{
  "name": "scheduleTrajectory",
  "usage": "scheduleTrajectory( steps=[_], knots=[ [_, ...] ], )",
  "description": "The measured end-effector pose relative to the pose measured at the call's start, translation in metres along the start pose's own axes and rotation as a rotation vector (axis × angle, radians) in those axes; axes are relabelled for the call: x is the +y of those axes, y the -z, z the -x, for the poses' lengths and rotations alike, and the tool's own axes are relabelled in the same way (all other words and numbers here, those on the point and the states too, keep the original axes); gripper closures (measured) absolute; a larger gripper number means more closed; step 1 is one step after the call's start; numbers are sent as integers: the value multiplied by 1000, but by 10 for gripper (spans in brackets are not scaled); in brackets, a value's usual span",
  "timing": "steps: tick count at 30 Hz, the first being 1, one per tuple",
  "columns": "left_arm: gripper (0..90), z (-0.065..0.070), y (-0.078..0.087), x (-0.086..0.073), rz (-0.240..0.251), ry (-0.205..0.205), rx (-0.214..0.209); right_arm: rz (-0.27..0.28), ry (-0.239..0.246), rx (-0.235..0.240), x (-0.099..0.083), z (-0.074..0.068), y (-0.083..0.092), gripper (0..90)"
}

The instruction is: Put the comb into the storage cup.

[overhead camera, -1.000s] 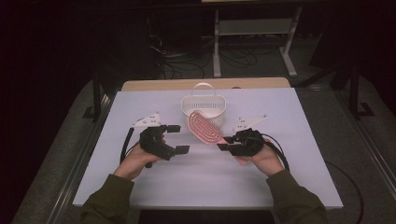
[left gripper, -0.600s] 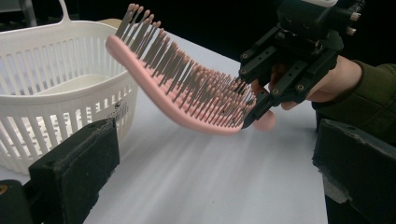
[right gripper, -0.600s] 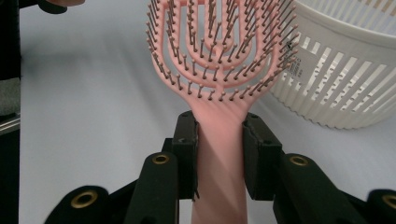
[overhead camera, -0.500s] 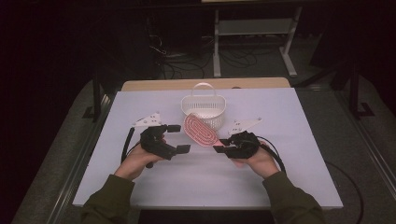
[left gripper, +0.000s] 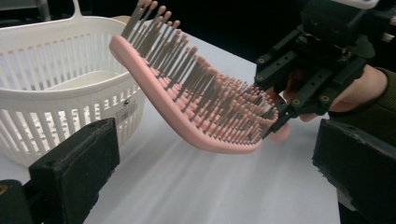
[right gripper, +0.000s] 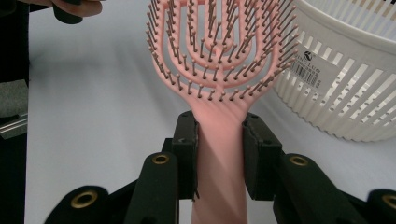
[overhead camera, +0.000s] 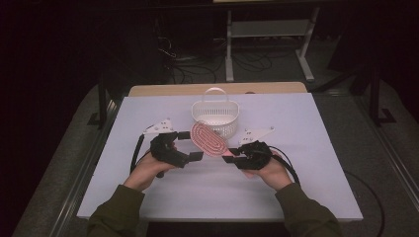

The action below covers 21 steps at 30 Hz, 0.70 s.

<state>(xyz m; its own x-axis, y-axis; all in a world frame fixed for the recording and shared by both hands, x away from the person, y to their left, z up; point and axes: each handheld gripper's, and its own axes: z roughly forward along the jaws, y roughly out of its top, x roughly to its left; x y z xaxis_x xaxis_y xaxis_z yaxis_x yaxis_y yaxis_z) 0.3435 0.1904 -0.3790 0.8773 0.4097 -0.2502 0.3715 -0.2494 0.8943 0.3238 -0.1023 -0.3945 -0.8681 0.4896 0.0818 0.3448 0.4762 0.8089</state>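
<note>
The right tool (right gripper: pixel 218 154) grips the pink hairbrush (overhead camera: pixel 208 139) by its handle — the bristle head points toward the white basket (overhead camera: pixel 215 114), just beside it; the left tool (overhead camera: pixel 188 145) stands open, near the basket.

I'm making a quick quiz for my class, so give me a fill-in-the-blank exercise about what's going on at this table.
1. The right gripper is shut on the handle of a pink ____.
2. Behind the hairbrush stands a white ____ with slotted walls.
3. The basket stands on a table with a ____ top.
4. The left gripper has its jaws ____, holding nothing.

Missing words: hairbrush; basket; white; open
</note>
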Motion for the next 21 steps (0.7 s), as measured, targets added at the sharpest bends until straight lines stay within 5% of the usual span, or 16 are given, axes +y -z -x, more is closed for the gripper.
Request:
scheduleTrajectory(
  steps=[21],
  knots=[
    [4, 1, -3, 0, 13, 24, 23, 6, 28, 23, 2, -10, -7, 687]
  ],
)
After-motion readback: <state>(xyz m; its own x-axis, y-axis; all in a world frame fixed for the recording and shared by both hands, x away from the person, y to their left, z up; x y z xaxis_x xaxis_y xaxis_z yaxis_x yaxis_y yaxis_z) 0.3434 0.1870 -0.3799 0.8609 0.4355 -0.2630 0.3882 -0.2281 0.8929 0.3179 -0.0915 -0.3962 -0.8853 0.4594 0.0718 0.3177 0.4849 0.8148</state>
